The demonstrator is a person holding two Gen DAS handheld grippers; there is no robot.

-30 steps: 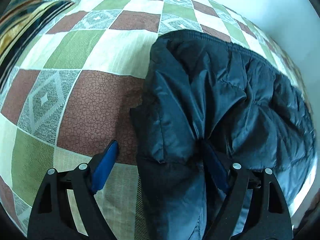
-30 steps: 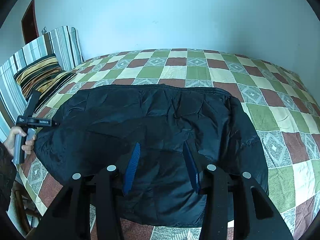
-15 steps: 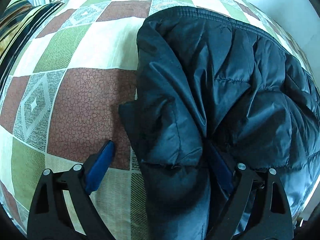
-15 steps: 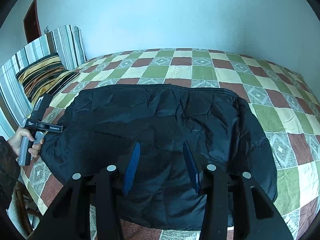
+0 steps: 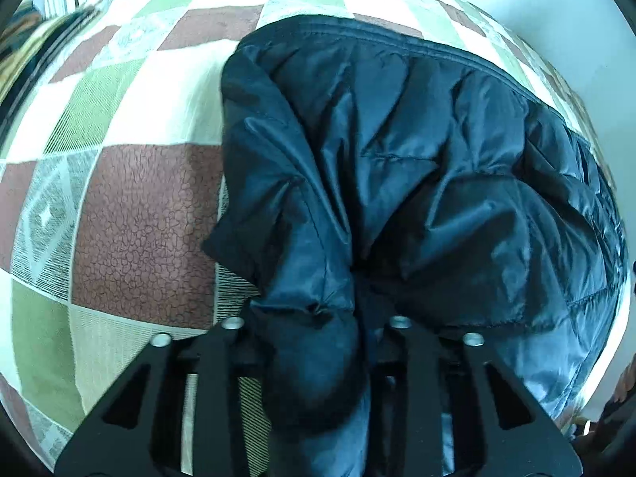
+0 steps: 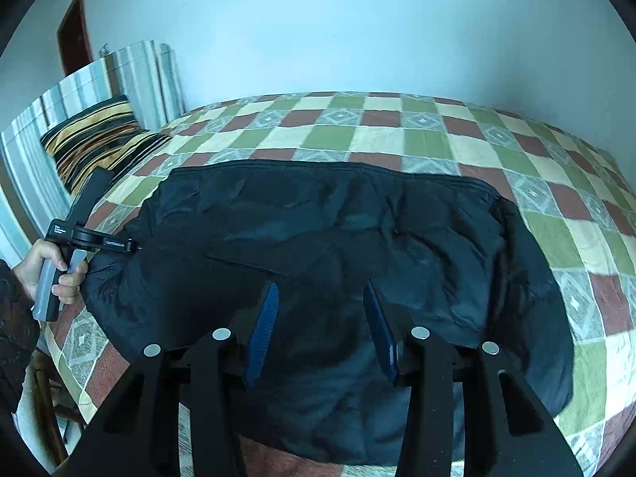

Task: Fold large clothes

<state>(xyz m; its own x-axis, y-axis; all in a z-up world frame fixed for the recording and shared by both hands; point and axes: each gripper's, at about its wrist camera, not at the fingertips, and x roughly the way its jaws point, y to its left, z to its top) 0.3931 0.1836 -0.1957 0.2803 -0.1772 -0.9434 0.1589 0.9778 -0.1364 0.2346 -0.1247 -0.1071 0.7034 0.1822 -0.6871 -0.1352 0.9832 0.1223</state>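
Your jacket (image 6: 338, 238) lies spread on the bed (image 6: 397, 135); pillows (image 6: 91, 135) sit at its left end, seemingly against the wall.

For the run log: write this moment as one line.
left gripper: jaws just closed on jacket edge | right gripper: jaws apart above jacket | bedspread: jacket lies spread
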